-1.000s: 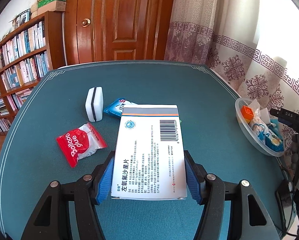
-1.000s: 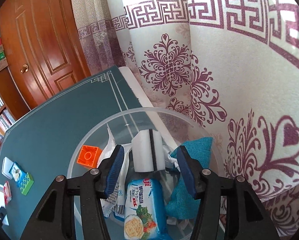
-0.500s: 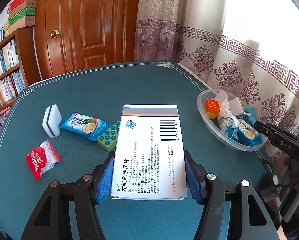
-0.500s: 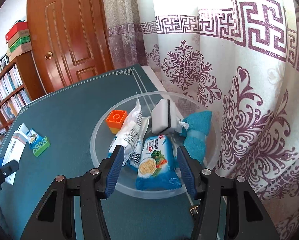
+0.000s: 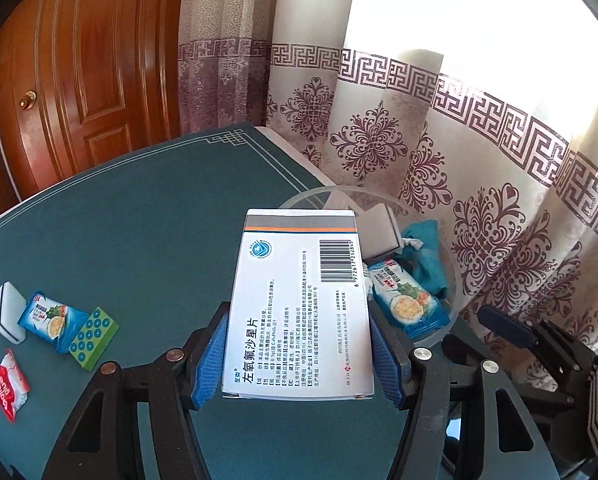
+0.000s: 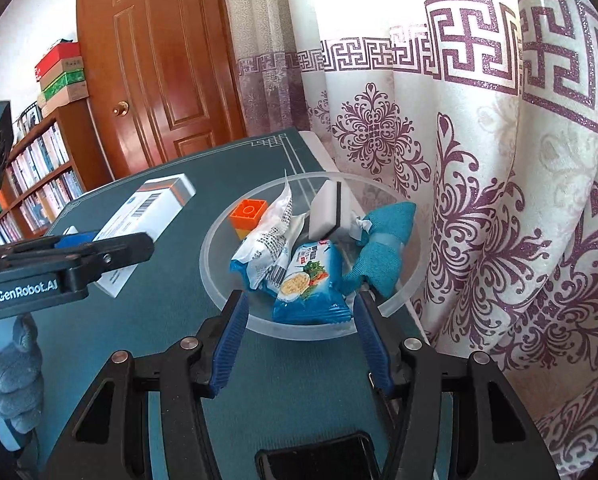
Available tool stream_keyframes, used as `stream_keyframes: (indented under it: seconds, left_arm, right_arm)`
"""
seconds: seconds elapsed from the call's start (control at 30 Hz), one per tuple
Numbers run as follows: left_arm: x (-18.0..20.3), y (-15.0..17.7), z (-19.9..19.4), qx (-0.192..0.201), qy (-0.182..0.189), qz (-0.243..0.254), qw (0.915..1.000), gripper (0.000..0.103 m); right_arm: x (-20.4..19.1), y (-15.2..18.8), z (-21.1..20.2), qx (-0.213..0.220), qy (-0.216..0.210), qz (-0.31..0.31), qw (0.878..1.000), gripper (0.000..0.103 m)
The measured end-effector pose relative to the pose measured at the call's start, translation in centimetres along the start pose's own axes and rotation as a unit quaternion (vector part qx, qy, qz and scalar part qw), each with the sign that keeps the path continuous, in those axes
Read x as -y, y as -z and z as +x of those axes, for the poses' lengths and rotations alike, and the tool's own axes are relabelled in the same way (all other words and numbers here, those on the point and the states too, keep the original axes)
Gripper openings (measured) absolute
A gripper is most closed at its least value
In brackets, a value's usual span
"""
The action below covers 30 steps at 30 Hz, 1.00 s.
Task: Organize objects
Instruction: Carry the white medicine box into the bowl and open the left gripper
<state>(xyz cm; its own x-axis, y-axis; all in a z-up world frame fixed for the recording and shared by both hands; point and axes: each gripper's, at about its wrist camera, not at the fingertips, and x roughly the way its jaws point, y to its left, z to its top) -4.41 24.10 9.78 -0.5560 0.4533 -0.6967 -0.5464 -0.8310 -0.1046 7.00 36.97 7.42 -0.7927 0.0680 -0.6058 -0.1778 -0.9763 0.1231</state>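
Left claw point(image 5: 299, 354) clamps the medicine box point(image 5: 299, 300) beside the bowl point(image 6: 215, 264) rim; right claw point(image 6: 297, 338) gapes empty at the bowl's six o'clock; only the left view shows loose packets point(image 5: 51, 320).

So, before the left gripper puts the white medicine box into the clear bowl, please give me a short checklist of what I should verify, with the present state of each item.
1. Left gripper grips the medicine box on both sides: ok.
2. Box is over the bowl: not ok; in the right wrist view it is beside the rim, above the table.
3. Right gripper is empty and open: ok.
4. Right gripper is clear of the drop path: cannot tell; it hangs at the near rim.
5. Free space in the bowl: not ok; the orange brick, sponge, snack packet and blue cloth fill most of it.
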Motion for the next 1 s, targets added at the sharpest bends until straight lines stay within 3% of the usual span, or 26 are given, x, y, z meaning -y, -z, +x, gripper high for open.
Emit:
stream_keyframes:
  seconds: [0.57, 0.63, 0.67, 0.7, 1.0]
  left_arm:
    - [3.3, -4.7, 7.5, -0.030, 0.041, -0.012, 0.9986, 0.067]
    - [3.3, -5.0, 8.3, -0.033, 0.039, -0.014, 0.9986, 0.071]
    - [3.2, -5.0, 8.6, -0.033, 0.035, -0.013, 0.9988, 0.080]
    - [3.1, -5.0, 8.6, -0.032, 0.031, -0.011, 0.9990, 0.086]
    - [1.3, -4.1, 6.4, -0.007, 0.004, -0.022, 0.9997, 0.086]
  right_arm:
    - [1.2, 0.6, 0.3, 0.001, -0.016, 0.017, 1.000, 0.056]
    - [1.3, 0.6, 0.4, 0.001, -0.018, 0.018, 1.000, 0.056]
    - [1.3, 0.6, 0.4, 0.001, -0.018, 0.018, 1.000, 0.056]
    - [1.3, 0.6, 0.4, 0.001, -0.019, 0.019, 1.000, 0.056]
    - [1.1, 0.8, 0.2, 0.002, -0.021, 0.019, 1.000, 0.056]
